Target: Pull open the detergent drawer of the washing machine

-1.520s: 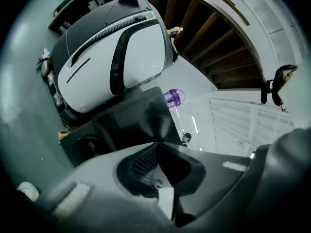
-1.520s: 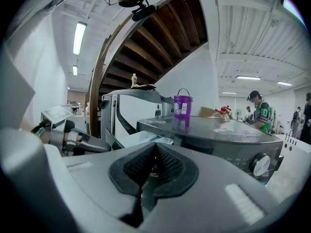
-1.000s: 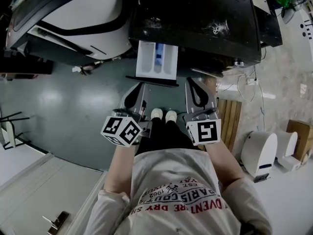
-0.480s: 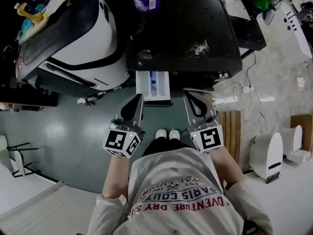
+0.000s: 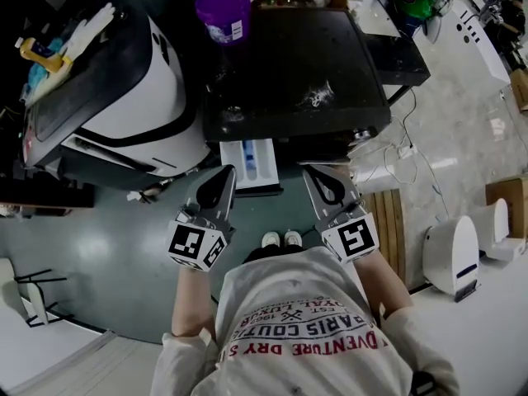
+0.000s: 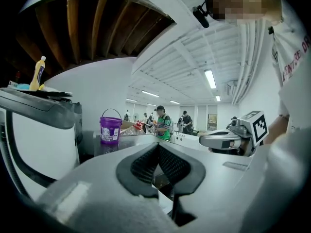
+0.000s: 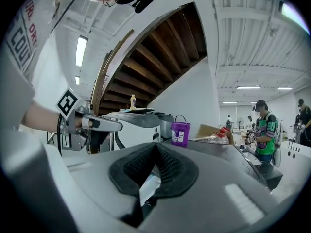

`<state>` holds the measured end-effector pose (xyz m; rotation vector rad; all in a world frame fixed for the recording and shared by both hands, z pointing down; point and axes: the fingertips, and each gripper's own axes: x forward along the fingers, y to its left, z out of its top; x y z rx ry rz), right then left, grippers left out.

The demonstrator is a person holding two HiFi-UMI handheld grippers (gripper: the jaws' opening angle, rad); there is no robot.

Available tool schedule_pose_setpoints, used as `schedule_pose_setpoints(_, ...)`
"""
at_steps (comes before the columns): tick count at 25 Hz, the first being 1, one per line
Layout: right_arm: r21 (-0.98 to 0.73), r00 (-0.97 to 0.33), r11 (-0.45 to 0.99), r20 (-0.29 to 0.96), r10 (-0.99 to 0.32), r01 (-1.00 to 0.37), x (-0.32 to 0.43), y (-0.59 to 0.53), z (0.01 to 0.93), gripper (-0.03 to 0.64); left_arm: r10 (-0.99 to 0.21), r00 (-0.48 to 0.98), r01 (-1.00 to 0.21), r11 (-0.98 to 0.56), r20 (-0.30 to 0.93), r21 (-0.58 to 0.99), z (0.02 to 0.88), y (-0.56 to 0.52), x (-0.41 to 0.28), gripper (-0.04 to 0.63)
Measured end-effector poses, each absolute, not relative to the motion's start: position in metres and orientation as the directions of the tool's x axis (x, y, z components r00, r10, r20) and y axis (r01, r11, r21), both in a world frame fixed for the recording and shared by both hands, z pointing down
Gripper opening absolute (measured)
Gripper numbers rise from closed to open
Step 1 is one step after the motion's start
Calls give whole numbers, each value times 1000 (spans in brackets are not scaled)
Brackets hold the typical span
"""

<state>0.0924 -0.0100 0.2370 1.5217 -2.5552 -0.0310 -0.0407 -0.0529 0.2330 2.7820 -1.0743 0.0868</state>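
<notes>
The black-topped washing machine (image 5: 297,64) fills the upper middle of the head view. Its white detergent drawer (image 5: 252,162), with a blue insert, stands pulled out from the front. My left gripper (image 5: 227,172) hangs just left of the drawer's front, shut and holding nothing. Just right of the drawer is my right gripper (image 5: 310,173), also shut and empty. In the left gripper view the jaws (image 6: 158,147) meet at their tips, with the right gripper (image 6: 228,140) beside them. The right gripper view shows its jaws (image 7: 155,147) closed and a bit of the white drawer (image 7: 147,189) behind them.
A white and black machine (image 5: 124,89) stands to the left, with a yellow bottle (image 5: 33,52) on it. A purple bucket (image 5: 223,11) sits at the washer's far edge. A wooden pallet (image 5: 392,221), cables (image 5: 412,151) and a white appliance (image 5: 454,254) are on the floor at the right. People stand in the background.
Both grippers have risen in front of the open drawer, and the left one has rolled. The head view has lifted, so the purple bucket has come into sight. The drawer stays pulled out.
</notes>
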Motion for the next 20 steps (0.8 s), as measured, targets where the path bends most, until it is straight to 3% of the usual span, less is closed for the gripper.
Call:
schedule_pose_setpoints(10,108,-472,482,110,-875,-869,93,-15,226,0,-616,784,-621,-776,77,111,217,-49,-30,2)
schedule_pose_setpoints(20,83,-438,444,79,-895,-892,99,-18,221,0,-637,766,-643,-758,91,106,218,-48,-33,2)
